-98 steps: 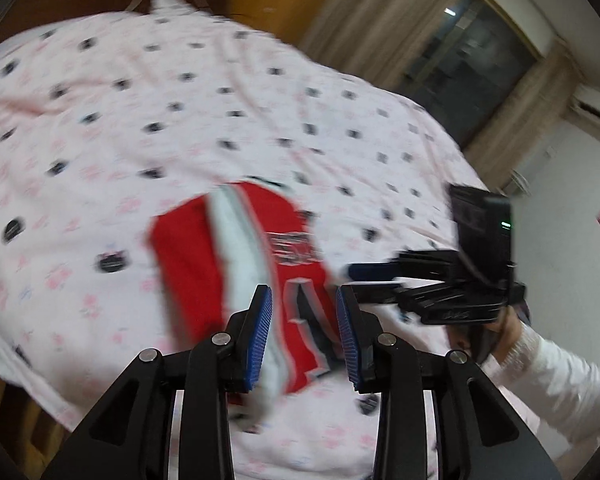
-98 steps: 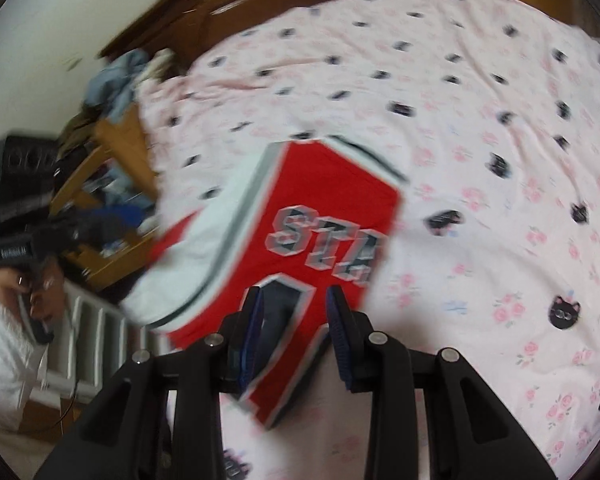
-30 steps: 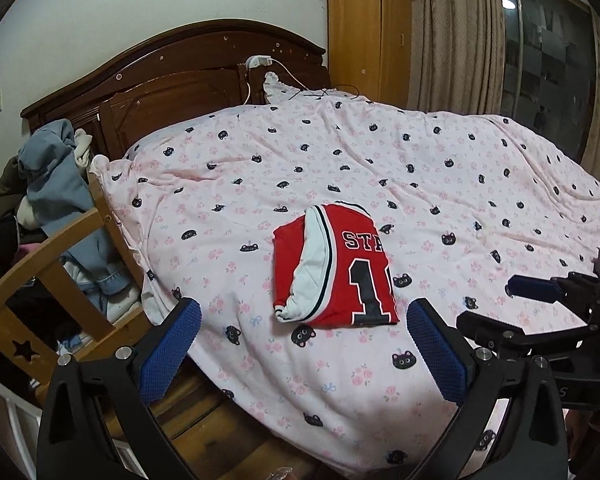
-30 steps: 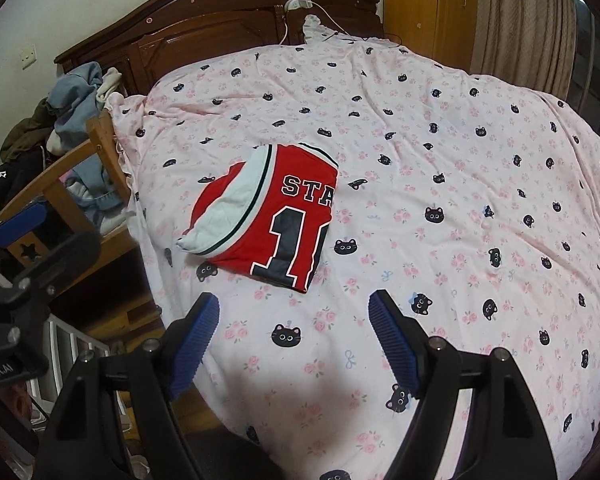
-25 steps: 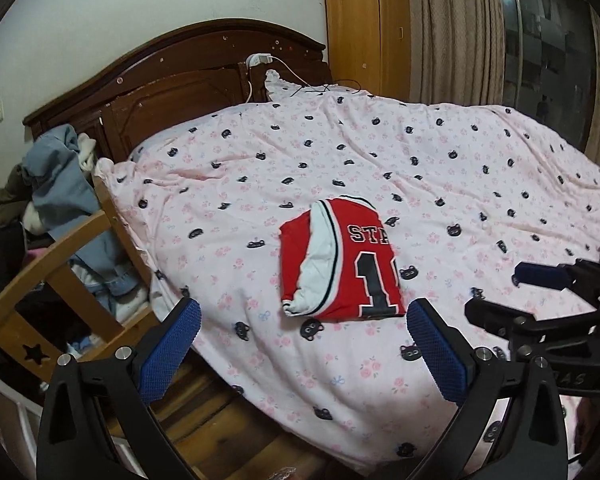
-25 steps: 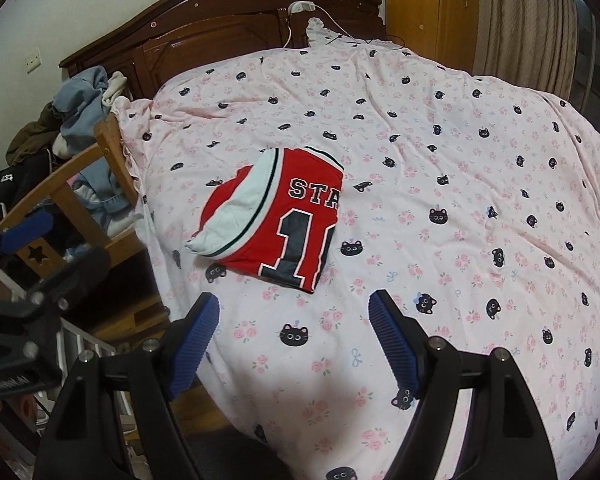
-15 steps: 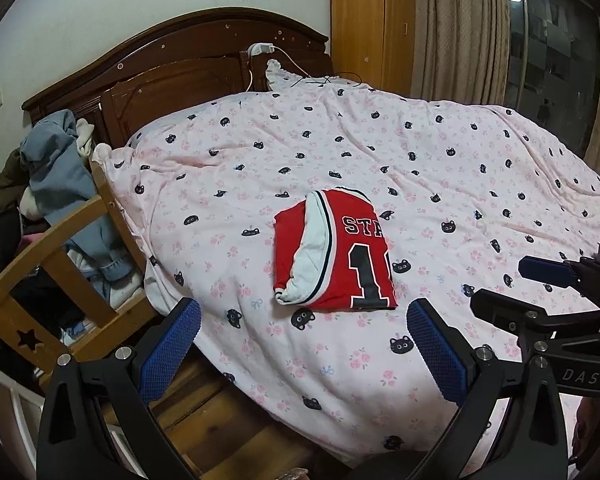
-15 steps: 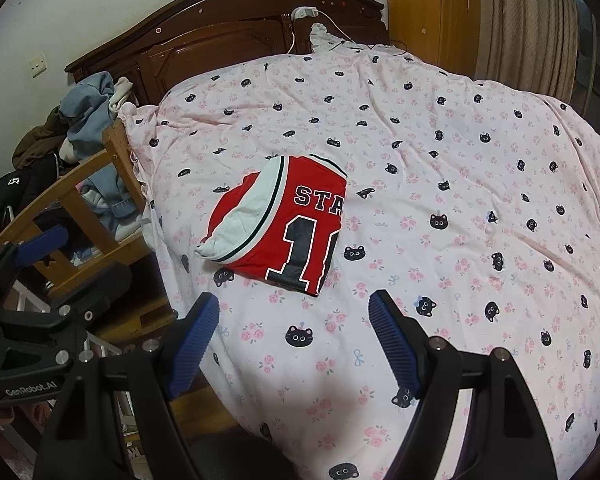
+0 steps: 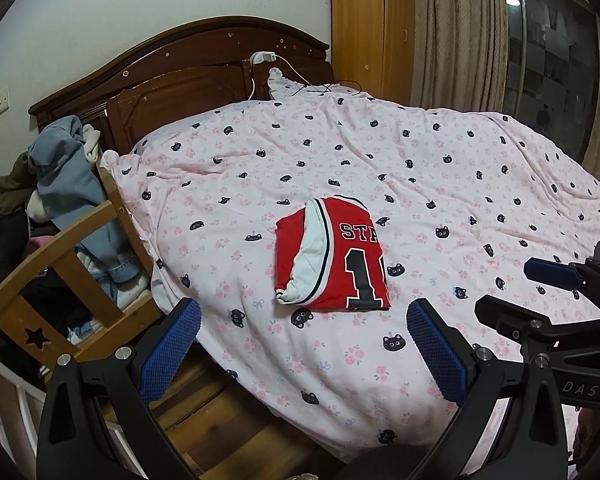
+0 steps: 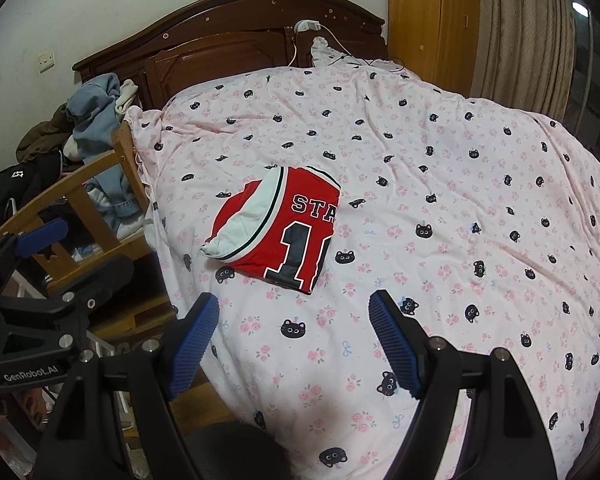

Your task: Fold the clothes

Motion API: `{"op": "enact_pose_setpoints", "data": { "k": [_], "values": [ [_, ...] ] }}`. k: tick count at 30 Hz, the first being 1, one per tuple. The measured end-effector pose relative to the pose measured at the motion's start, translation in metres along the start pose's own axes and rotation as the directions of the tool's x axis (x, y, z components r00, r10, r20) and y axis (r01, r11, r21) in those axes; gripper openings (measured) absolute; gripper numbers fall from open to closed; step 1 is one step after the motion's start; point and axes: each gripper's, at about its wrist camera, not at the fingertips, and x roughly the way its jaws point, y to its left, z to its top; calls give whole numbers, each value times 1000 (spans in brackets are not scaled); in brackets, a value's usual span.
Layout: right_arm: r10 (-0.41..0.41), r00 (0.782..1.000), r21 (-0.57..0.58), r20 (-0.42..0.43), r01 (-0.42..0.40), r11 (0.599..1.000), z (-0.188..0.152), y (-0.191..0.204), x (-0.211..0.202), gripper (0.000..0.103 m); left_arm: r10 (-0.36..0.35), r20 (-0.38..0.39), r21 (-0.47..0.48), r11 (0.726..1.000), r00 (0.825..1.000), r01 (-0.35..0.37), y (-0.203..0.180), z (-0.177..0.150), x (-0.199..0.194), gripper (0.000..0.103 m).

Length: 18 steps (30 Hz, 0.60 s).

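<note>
A red basketball jersey (image 9: 332,256) with white trim and a black number lies folded into a small rectangle on the pink cat-print bed cover (image 9: 440,184). It also shows in the right wrist view (image 10: 280,228). My left gripper (image 9: 300,332) is open and empty, held back from the bed's near edge. My right gripper (image 10: 294,332) is open and empty too, above the bed's near edge. Each gripper shows in the other's view, the right one (image 9: 556,300) and the left one (image 10: 40,280).
A dark wooden headboard (image 9: 188,80) stands at the far end. A wooden chair (image 9: 60,264) piled with clothes (image 9: 64,172) stands left of the bed. A wardrobe (image 9: 372,28) and curtains (image 9: 460,32) are at the back right.
Earlier both grippers were nearly shut close over the jersey. They have since opened wide and pulled back from the bed. The folded jersey lies still.
</note>
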Motion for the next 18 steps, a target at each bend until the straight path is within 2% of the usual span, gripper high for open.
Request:
{"op": "enact_pose_setpoints", "data": {
  "k": [12, 18],
  "values": [
    [1, 1000, 12, -9, -1, 1000, -1, -4, 4, 79, -7, -14, 2, 1000, 1000, 7, -2, -2, 1, 102],
    [6, 1000, 14, -12, -6, 1000, -2, -5, 6, 79, 12, -24, 5, 1000, 1000, -12, -4, -4, 4, 102]
  ]
}}
